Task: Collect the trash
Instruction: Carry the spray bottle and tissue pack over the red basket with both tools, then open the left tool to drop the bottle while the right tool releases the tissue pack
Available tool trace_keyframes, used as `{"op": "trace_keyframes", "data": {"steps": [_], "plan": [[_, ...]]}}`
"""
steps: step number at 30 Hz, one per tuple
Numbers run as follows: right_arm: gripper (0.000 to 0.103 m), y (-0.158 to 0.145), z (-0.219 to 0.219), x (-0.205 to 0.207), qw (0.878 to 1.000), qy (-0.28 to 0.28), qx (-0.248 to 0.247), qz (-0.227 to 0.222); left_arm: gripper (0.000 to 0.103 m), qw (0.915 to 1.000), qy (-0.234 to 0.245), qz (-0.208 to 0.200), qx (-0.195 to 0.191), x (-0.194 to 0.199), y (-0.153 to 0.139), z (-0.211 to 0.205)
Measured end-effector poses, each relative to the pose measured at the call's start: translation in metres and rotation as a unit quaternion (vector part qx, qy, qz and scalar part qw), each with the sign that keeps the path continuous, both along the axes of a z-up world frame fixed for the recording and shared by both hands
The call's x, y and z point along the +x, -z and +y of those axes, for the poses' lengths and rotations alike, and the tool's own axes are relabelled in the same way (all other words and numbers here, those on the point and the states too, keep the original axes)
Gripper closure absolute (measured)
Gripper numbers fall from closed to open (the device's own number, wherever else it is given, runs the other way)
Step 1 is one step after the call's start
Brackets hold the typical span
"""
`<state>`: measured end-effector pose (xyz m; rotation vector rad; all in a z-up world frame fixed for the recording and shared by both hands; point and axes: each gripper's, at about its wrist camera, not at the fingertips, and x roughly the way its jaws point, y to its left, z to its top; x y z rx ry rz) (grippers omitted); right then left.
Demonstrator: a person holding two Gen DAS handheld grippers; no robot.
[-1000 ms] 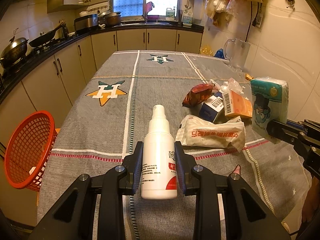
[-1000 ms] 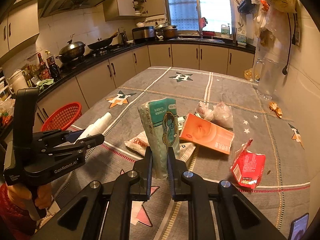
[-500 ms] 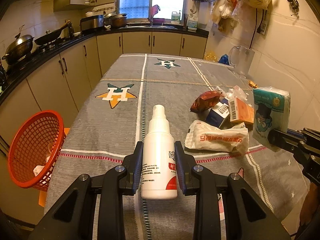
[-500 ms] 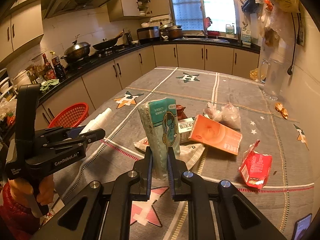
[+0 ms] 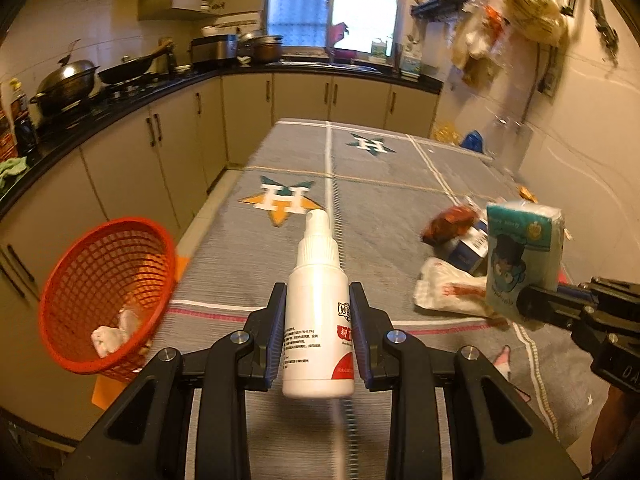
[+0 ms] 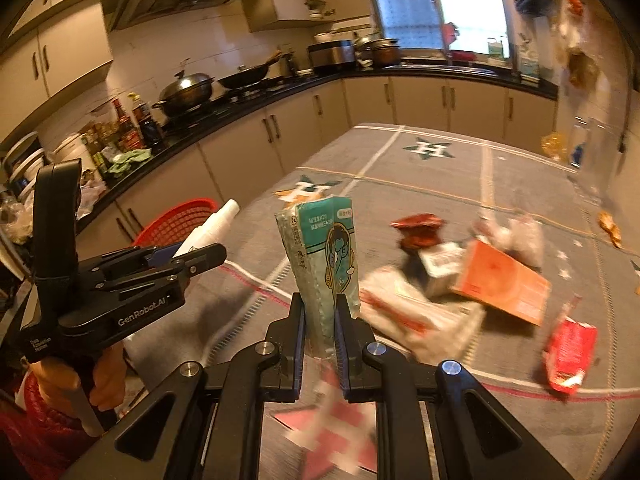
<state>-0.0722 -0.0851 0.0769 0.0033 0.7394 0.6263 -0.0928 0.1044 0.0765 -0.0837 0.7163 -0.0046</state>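
Observation:
My left gripper (image 5: 318, 312) is shut on a white spray bottle (image 5: 318, 304) with a red label, held upright above the table's near edge. The same bottle (image 6: 208, 228) shows at the left of the right wrist view, in the left gripper (image 6: 192, 258). My right gripper (image 6: 320, 320) is shut on a teal tissue pack (image 6: 326, 256), which also appears at the right of the left wrist view (image 5: 520, 256). A red mesh basket (image 5: 108, 292) with a crumpled white scrap inside stands off the table's left side, below and left of the bottle.
On the grey star-patterned tablecloth (image 5: 380, 184) lie a white wrapper (image 6: 416, 316), an orange box (image 6: 500, 280), a red-brown packet (image 6: 420, 230), a red pouch (image 6: 568, 356) and clear plastic bags (image 6: 520, 232). Kitchen cabinets and a counter run along the left and far side.
Both grippers with their loads have swung leftward, so the red basket now sits larger and closer in the left wrist view. Their grips are unchanged.

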Motion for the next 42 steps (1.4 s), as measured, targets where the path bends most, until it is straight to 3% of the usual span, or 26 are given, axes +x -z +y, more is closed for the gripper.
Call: {"op": "trace_keyframes", "data": {"steps": [14,22,29,39,42], "plan": [[0.088,-0.008,0.116,0.031,0.994,-0.105,0.019,0.039,0.074,0.9939,-0.109,-0.019,0.007,-0.016,-0.012,0.108],[0.088,-0.002,0.205,0.052,0.985,-0.158,0.019,0.065,0.074,0.9861,-0.165,0.006,-0.013,-0.014,0.013,0.177],[0.088,0.008,0.263,0.067,0.981,-0.175,0.01,0.083,0.074,0.9818,-0.187,0.025,-0.022,-0.009,0.033,0.206],[0.082,0.037,0.293,0.086,0.979,-0.169,0.004,0.118,0.074,0.9796,-0.196,0.036,-0.032,-0.001,0.046,0.223],[0.077,0.038,0.29,0.091,0.979,-0.165,0.011,0.122,0.067,0.9786,-0.199,0.038,-0.036,0.002,0.048,0.226]]}}
